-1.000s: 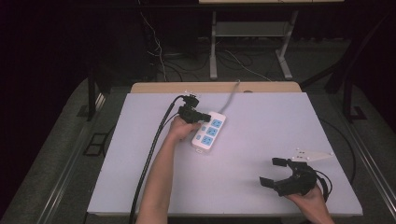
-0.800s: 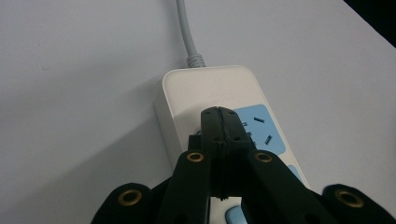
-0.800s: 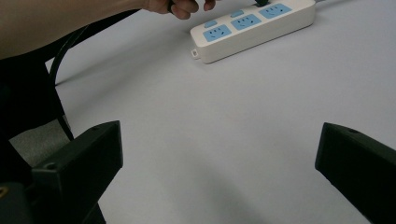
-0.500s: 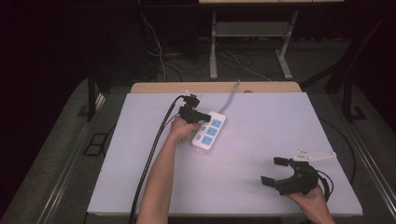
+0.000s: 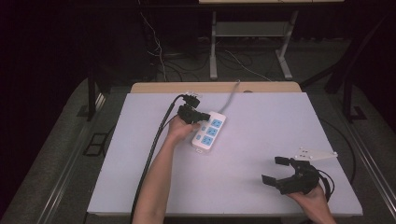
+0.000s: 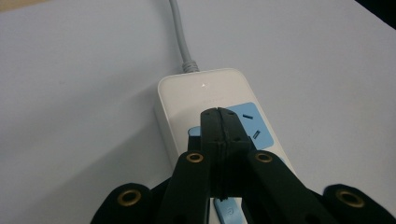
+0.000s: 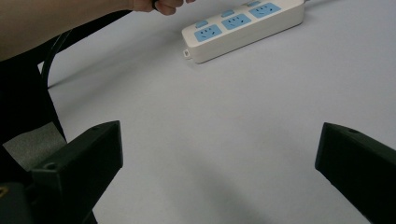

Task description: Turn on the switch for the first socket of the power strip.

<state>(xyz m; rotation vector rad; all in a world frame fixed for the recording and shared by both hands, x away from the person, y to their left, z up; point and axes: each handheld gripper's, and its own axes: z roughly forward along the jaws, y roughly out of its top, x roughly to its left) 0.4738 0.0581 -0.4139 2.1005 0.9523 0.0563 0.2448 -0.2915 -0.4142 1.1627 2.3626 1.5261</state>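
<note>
A white power strip with blue sockets lies near the middle of the table, its grey cord running to the far edge. My left gripper is shut with nothing between its jaws, its tips over the strip's far end. The left gripper view shows the closed tips right above the strip, beside a blue socket. My right gripper rests open and empty near the front right. In the right gripper view, its wide-spread fingers frame bare table, the strip far ahead.
The table top is pale lilac. A thick black cable trails from the left gripper along the forearm. A white three-cornered plate sits by the right hand. Beyond the far edge are a metal stand and loose floor wires.
</note>
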